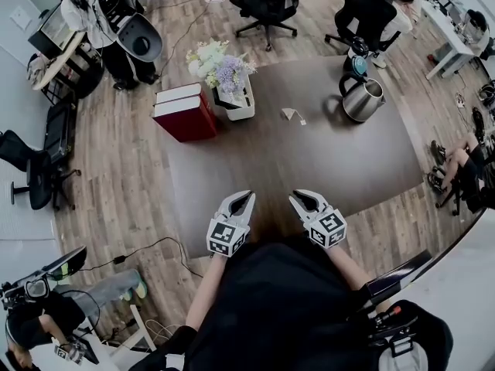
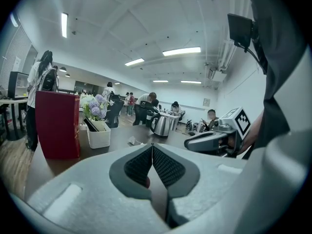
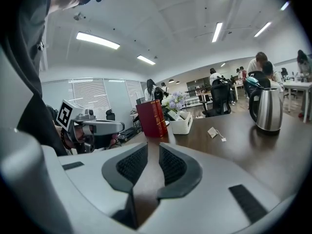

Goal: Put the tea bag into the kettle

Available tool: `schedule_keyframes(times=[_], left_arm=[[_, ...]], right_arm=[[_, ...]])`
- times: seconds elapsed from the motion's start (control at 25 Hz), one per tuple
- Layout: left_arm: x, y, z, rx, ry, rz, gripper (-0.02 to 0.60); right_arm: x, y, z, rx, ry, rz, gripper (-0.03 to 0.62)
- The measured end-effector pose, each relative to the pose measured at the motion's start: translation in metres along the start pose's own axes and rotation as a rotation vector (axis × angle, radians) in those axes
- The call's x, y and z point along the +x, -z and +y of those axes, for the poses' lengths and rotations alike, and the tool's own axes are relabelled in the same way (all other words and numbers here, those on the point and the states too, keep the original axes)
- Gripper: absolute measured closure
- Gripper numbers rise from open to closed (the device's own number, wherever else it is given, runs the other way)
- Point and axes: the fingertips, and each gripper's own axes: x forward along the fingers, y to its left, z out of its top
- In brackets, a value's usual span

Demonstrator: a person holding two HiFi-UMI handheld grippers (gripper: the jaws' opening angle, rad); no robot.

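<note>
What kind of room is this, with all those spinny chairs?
Most likely a shared office: rolling office chairs, a white desk with someone sitting by it, and long ceiling lights overhead.

Bright ceiling strip lighting, fisheye-warped edges

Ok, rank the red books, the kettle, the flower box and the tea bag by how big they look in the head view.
1. Red books and flower box, too alike to separate.
2. Kettle.
3. Tea bag, by far the smallest.
</note>
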Motion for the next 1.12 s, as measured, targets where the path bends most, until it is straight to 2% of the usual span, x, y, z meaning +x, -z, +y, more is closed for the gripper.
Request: schedule_keyframes(times=[0.12, 0.32, 0.64, 1.12], left_arm=[[0.003, 0.004, 0.002, -0.003, -0.003, 0.013, 0.592], [0.004, 0.007, 0.002, -0.007, -0.002, 0.035, 0.592], [0.009, 0.013, 0.003, -0.002, 0.005, 0.060, 0.592], [0.009, 0.030, 0.005, -0.016, 0.003, 0.111, 0.592]], right_arm=[[0.001, 0.004, -0.003, 0.007, 0.003, 0.011, 0.516], [0.002, 0.004, -0.009, 0.101, 0.021, 0.004, 0.516], [0.009, 0.011, -0.011, 0.072, 0.023, 0.048, 0.516], [0.012, 0.031, -0.016, 0.087, 0.043, 0.113, 0.516]])
